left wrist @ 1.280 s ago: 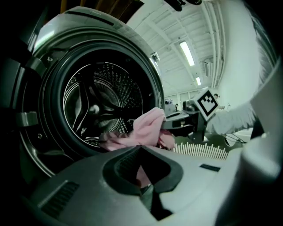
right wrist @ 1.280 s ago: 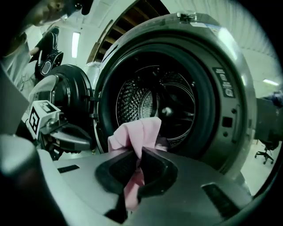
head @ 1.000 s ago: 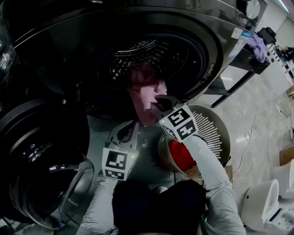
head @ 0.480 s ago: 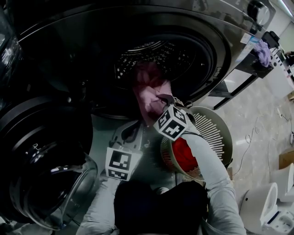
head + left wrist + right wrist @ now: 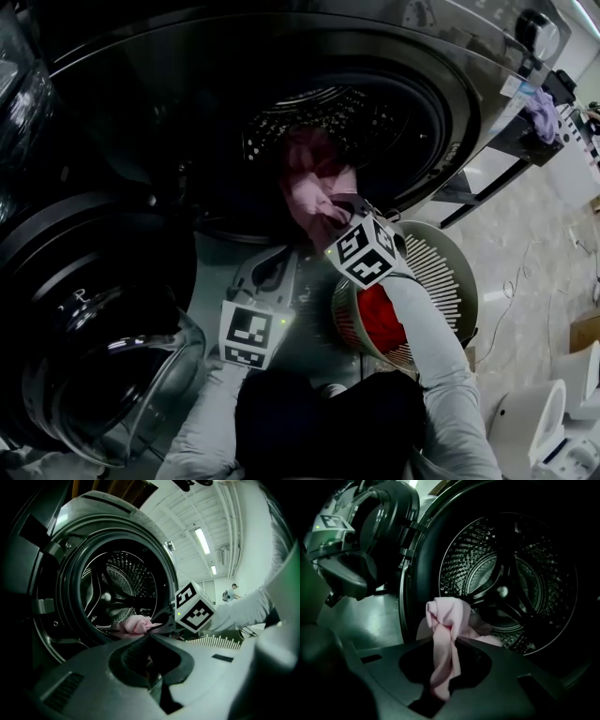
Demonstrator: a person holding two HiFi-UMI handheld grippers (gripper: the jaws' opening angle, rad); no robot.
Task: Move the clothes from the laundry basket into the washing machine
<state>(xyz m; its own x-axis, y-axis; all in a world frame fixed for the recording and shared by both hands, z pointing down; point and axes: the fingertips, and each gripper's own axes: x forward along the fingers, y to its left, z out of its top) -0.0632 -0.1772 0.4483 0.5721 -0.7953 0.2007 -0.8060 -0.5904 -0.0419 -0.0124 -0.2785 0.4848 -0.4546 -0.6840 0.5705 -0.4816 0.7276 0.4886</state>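
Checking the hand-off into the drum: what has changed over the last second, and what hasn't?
The right gripper has rolled at the mouth of the drum, turning its marker cube. Its fingers are closing with the pink garment between them. The left gripper stayed put below the opening, the red clothes still lie in the laundry basket, and the door remains open.

A pink garment (image 5: 314,192) drapes over the washing machine's (image 5: 450,103) drum lip; a red garment (image 5: 380,319) (bunched) fills the laundry basket (image 5: 441,272) beside it.

right tongs (image 5: 442,688) closing on pink garment (image 5: 445,618), washer drum (image 5: 520,573) behind
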